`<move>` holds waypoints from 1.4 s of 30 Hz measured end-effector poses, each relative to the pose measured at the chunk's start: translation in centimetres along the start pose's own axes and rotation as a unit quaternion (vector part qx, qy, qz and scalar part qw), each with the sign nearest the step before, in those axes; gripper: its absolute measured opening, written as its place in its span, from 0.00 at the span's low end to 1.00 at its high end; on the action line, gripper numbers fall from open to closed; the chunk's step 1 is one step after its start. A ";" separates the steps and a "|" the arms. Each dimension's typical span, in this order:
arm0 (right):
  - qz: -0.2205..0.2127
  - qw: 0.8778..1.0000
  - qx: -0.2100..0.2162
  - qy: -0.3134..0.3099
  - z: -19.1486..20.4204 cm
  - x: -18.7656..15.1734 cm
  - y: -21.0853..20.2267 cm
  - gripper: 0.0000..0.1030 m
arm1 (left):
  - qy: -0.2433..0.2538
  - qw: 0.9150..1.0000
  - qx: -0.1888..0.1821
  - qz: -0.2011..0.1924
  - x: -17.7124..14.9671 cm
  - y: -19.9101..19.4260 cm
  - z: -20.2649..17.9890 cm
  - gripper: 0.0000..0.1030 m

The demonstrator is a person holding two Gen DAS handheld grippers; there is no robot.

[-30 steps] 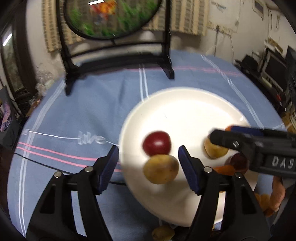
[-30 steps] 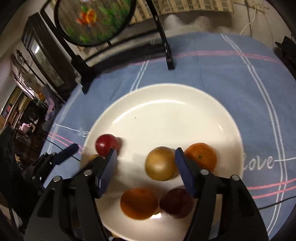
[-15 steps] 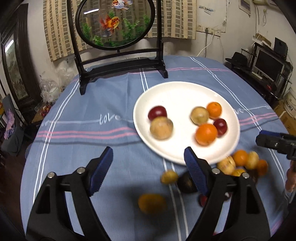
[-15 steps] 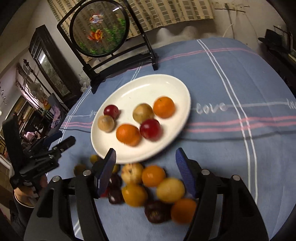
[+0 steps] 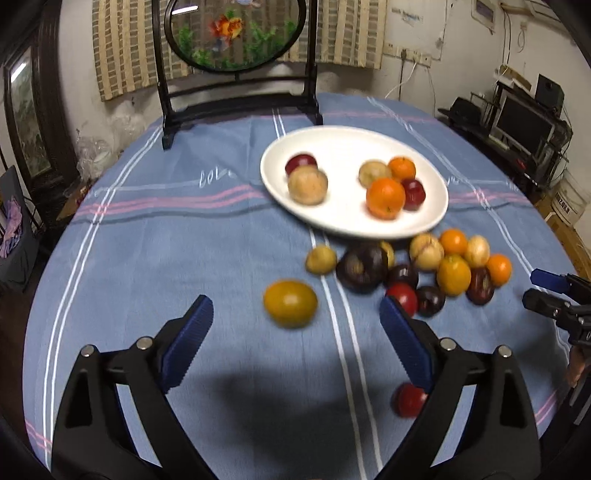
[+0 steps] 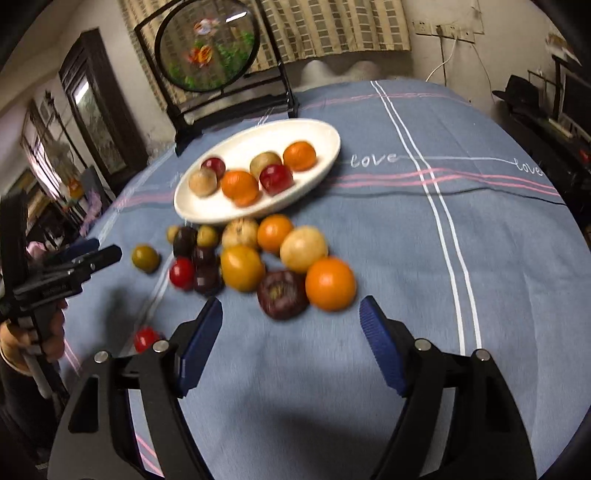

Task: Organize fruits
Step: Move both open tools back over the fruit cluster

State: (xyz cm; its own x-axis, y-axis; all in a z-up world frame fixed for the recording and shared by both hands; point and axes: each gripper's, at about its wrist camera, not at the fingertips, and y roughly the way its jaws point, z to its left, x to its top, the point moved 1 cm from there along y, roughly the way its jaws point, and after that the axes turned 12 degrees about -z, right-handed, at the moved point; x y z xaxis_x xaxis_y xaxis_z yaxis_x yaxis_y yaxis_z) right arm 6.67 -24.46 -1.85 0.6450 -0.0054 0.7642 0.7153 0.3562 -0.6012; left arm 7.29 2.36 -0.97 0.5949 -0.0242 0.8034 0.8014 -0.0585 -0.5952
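A white plate (image 5: 332, 144) (image 6: 317, 133) on the blue tablecloth holds several fruits: oranges, red plums and tan round ones. In front of it lies a loose pile of fruit (image 5: 424, 266) (image 6: 258, 254). A yellow-green fruit (image 5: 290, 303) (image 6: 146, 258) lies apart, and a small red fruit (image 5: 408, 398) (image 6: 146, 338) sits nearer the table's front. My left gripper (image 5: 295, 347) hovers just short of the yellow-green fruit, its jaws opening with nothing between them. My right gripper (image 6: 291, 347) hovers before an orange (image 6: 330, 283) and a dark purple fruit (image 6: 282, 293), jaws also opening and empty.
A round fish-tank screen on a black stand (image 5: 236, 33) (image 6: 207, 48) stands at the table's far edge behind the plate. Shelves with electronics (image 5: 528, 122) are off to the right. A hand (image 6: 22, 339) holds the left gripper at the table's left side.
Both grippers pulled back from over the plate toward the table's near side, bringing the loose fruit pile into view. Both jaws spread wider. The fruits they hovered over stay on the plate.
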 end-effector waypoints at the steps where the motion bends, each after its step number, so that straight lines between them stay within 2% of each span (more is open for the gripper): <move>1: 0.002 1.000 -0.003 -0.003 0.1 -0.4 -0.1 0.75 | -0.006 1.000 -0.001 0.003 -0.4 -0.1 0.1 0.90; 6: -0.005 1.000 -0.017 -0.020 0.2 -2.0 -0.5 0.75 | -0.013 1.000 -0.007 0.012 -1.6 -0.3 0.2 0.94; 9: -0.003 0.999 -0.041 -0.009 -0.3 -2.3 -0.3 0.75 | -0.026 0.999 -0.004 0.019 -2.1 -0.1 0.5 0.96; 12: 0.003 0.998 -0.069 -0.005 -0.7 -2.2 -0.1 0.75 | -0.046 0.999 0.004 -0.003 -2.5 -0.5 0.9 0.98; 14: 0.016 0.996 -0.087 -0.023 -0.6 -2.2 0.4 0.75 | -0.039 0.999 0.003 -0.009 -2.6 -0.6 0.8 0.98; 16: 0.031 0.995 -0.086 -0.044 -0.1 -2.2 0.9 0.75 | -0.031 0.999 0.006 -0.012 -2.6 -0.7 0.6 0.98; 20: 0.019 0.987 -0.117 -0.104 0.8 -1.8 1.4 0.75 | -0.022 1.000 0.006 -0.010 -2.5 -0.4 0.5 0.98; 23: 0.041 0.986 -0.112 -0.120 0.6 -1.5 2.5 0.75 | -0.021 1.000 0.002 -0.007 -2.5 -0.1 0.6 0.98; 26: 0.061 0.978 -0.132 -0.152 0.1 -1.3 3.6 0.75 | -0.011 1.000 0.012 0.004 -2.8 0.4 0.7 0.98; 32: 0.064 0.981 -0.111 -0.145 -0.6 -1.1 4.5 0.72 | -0.008 1.000 0.010 0.012 -2.9 1.1 1.0 0.98; 35: 0.061 0.983 -0.100 -0.141 -0.7 -0.4 5.0 0.61 | -0.008 1.000 0.013 0.018 -2.9 1.5 1.2 0.98; 37: 0.061 0.985 -0.092 -0.135 -0.9 0.1 5.5 0.47 | -0.006 1.000 0.016 0.022 -3.0 1.8 1.3 0.98; 42: 0.057 0.985 -0.089 -0.139 -0.7 1.0 6.8 0.44 | -0.004 0.999 0.019 0.032 -3.0 2.5 1.5 0.98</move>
State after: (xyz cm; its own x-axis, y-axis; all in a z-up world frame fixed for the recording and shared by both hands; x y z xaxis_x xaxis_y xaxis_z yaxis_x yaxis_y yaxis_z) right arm 12.37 -22.73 -5.39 0.6434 0.2891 0.7088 0.6939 0.1708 -0.6995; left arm 7.62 3.74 -4.94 0.6455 -0.0178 0.7636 0.7633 -0.0195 -0.6457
